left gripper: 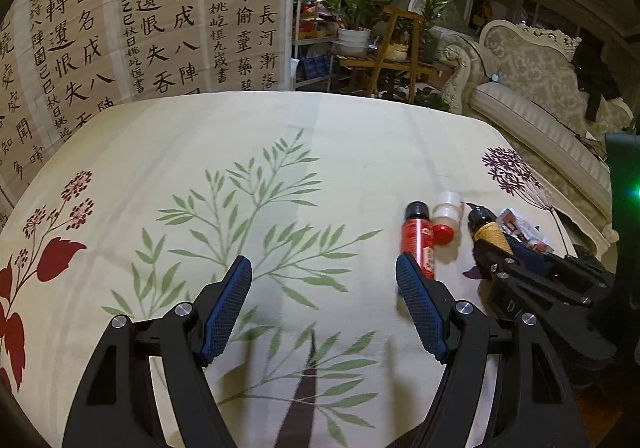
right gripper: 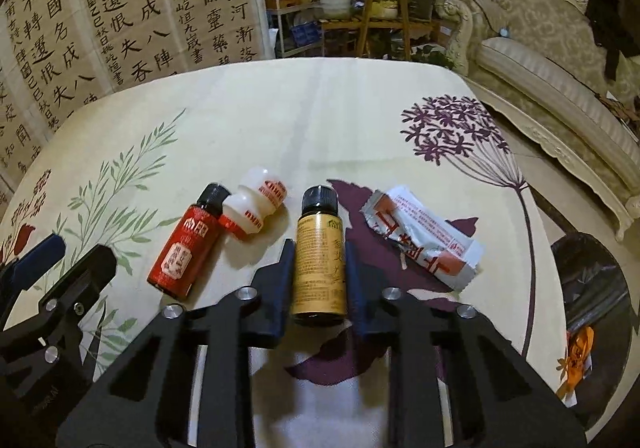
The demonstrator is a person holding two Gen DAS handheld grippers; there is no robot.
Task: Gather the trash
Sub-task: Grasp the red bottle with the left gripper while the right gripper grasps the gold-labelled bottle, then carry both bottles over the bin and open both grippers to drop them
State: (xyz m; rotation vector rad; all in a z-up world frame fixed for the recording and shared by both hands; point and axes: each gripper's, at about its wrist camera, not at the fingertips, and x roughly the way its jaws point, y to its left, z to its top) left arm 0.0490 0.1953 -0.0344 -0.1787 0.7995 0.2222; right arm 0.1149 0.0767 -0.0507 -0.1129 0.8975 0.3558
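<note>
Gripping the yellow bottle (right gripper: 319,264) now: right gripper (right gripper: 316,248) has its jaws narrowed onto the label, one pad on each flank, bottle lying flat at centre frame of the right wrist view, black cap pointing to the top of the frame. Contact looks real on both sides, though I can't confirm how firm.

Left gripper (left gripper: 324,280) hangs wide open over bare tablecloth (left gripper: 240,136), holding nothing. Its right finger sits just beside the base of the red bottle (right gripper: 185,248).

Notes for doing this well:
- Grip sits on the lower half of the body, away from the cap. I judge that slightly off balance; expect the cap end to droop on lift.
- Round, glossy label: likely to roll or slip between the pads. I want to lift straight up, slowly.
- Crumpled wrapper (right gripper: 424,238) lies just right of the bottle, small white bottle (right gripper: 256,208) up and left. Neither touches it, so the lift path is clear.
- Dark bin (right gripper: 592,288) at right edge, below table level, looks like the drop target. Swing goes over the wrapper, so keep height.
</note>
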